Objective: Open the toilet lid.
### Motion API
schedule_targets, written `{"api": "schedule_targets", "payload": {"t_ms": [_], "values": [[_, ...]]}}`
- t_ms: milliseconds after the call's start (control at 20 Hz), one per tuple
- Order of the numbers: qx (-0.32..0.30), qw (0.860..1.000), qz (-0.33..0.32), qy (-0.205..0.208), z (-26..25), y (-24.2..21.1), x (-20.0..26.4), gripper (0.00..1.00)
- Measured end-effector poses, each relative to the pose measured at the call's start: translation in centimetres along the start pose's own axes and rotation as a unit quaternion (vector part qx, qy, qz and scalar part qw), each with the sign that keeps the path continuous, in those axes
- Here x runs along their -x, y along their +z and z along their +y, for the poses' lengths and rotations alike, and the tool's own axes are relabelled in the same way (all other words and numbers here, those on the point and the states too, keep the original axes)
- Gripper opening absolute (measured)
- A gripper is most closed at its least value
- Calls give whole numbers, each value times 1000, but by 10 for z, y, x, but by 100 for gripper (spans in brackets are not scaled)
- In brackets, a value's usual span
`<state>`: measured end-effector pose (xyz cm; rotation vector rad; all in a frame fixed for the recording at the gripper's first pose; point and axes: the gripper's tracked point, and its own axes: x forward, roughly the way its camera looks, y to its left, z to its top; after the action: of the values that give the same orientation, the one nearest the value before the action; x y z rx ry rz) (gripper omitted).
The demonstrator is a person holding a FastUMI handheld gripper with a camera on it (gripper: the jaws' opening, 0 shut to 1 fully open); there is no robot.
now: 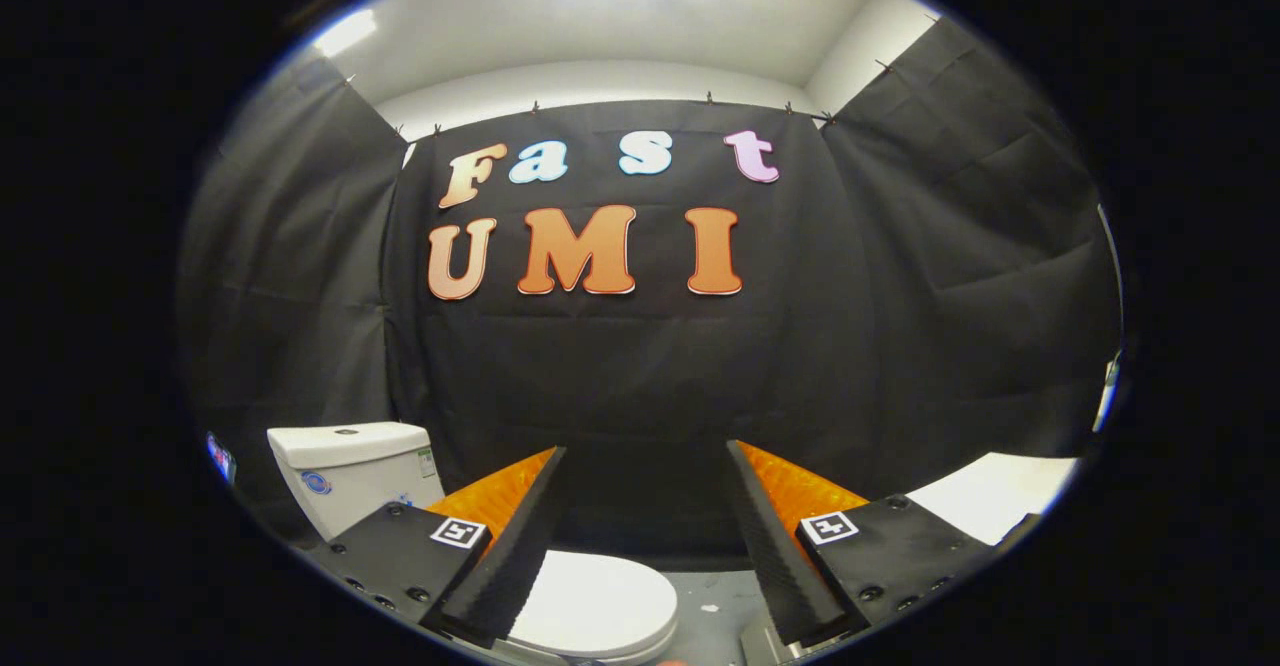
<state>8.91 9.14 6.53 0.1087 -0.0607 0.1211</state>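
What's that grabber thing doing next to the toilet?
A person is holding a gripper and is meant to open the toilet lid. Right now its two fingers are spread wide open and hold nothing. The lid is down, flat on the bowl, below and between the fingers, mostly by the left one. The toilet tank stands behind, against the black cloth wall. Nothing has touched the lid yet.

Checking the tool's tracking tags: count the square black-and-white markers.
2. One marker sits on the open tool's mount near the toilet tank; the other marker on the opposite mount. Others may be hidden.
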Motion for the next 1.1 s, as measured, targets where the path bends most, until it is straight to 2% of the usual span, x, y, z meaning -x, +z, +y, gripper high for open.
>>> {"api": "schedule_targets", "payload": {"t_ms": [200, 350, 950, 1100], "values": [[-91, 995, 34, 5, 17, -51, -36, 99], [-146, 988, 54, -8, 12, -97, -49, 98], [-235, 959, 155, -30, -5, -239, -35, 98], [-271, 943, 192, -26, 1, -280, -26, 98]]}}
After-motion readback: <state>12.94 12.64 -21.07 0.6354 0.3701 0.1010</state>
